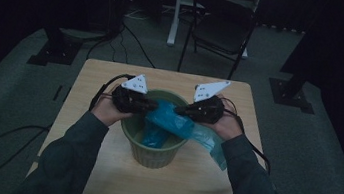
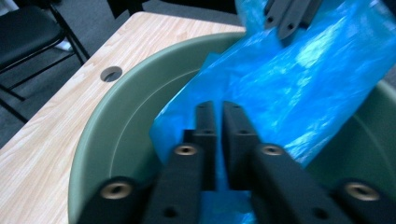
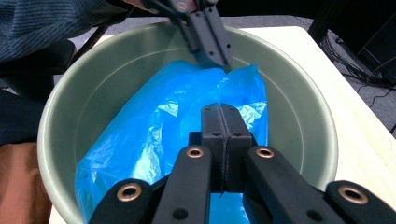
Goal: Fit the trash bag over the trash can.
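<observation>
Both claws are seen over the green bin (image 1: 153, 150) on the worktop (image 1: 87, 116); the blue bag (image 1: 169, 119) is pinched by the closed right claw (image 3: 225, 121); the left claw (image 2: 217, 121), nearly closed, grips its edge; the bag's bottom is hidden inside the bin.

Blue plastic bag (image 1: 172, 121), thin, crinkled and glossy, draped half inside a green bucket (image 1: 152, 157) and half spilling over its right rim toward the tabletop (image 1: 100, 168). Bucket round, upright, open-topped, ribbed outside, set near the tabletop's middle. Bag's upper edge raised above the rim, pinched on opposite sides, lower part sagging into the bucket.
</observation>
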